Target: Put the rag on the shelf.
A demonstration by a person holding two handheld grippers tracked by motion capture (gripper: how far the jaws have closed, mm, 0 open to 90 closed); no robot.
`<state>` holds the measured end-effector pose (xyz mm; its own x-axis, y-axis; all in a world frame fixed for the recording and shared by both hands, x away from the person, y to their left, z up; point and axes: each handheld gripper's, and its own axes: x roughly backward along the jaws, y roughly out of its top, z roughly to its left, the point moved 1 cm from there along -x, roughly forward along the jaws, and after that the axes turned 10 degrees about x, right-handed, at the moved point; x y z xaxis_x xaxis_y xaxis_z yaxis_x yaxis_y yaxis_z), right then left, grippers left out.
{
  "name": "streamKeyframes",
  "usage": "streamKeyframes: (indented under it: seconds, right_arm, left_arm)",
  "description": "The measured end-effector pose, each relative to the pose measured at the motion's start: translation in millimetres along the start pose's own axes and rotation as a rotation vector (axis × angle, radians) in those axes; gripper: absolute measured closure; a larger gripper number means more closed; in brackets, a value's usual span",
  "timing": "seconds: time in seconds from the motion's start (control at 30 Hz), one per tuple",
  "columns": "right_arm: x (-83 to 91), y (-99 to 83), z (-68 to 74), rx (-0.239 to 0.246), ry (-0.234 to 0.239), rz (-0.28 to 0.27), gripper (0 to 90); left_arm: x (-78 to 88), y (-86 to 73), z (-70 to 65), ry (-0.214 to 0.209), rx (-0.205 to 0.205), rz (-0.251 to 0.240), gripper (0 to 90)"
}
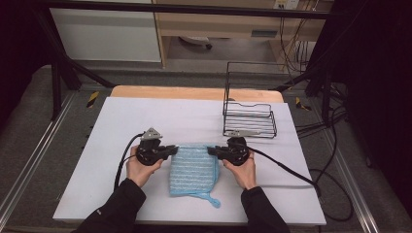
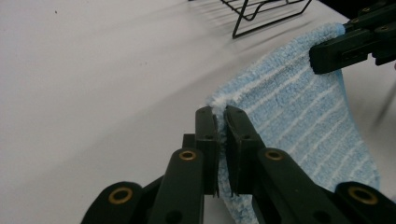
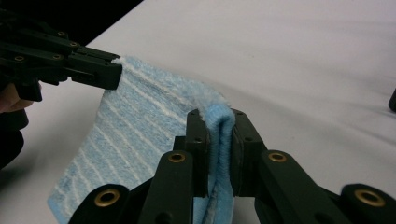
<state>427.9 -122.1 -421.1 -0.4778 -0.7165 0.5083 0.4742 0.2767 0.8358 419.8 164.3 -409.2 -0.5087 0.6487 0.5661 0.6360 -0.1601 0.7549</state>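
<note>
**Blue towel gripped at both upper corners**

A person sits at the near edge of the white table (image 1: 121, 121) with a gripper in each hand. The left gripper (image 1: 171, 151) has its jaws clenched on the far left corner of a light blue striped towel (image 1: 194, 170); in the left gripper view the towel's edge (image 2: 299, 112) is pinched tight between the two black pads. The right gripper (image 1: 212, 150) is clamped on the far right corner, and in the right gripper view a folded ridge of the blue cloth (image 3: 219, 126) is squeezed between its jaws, with the left gripper (image 3: 112, 74) biting the other corner farther off.

The towel lies near the middle of the table's near edge, its far edge raised between the two grippers and the rest trailing toward the person, with a small loop (image 1: 213, 200) at its near right corner.

A black wire rack (image 1: 249, 119) stands toward the table's far right corner, just beyond the right gripper.
</note>
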Motion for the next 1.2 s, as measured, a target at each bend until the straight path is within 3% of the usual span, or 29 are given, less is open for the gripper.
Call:
streamKeyframes:
  seconds: [0.53, 1.2]
  right_arm:
    - [22.7, 18.9, 13.9, 0.089, -0.040, -0.074, 80.7]
    - [54.1, 37.6, 27.7, 0.161, -0.084, -0.182, 80.9]
  left_arm:
    - [20.6, 9.4, -17.8, -0.003, -0.019, -0.087, 84.4]
    - [43.5, 22.2, -43.2, -0.012, -0.082, -0.219, 84.3]
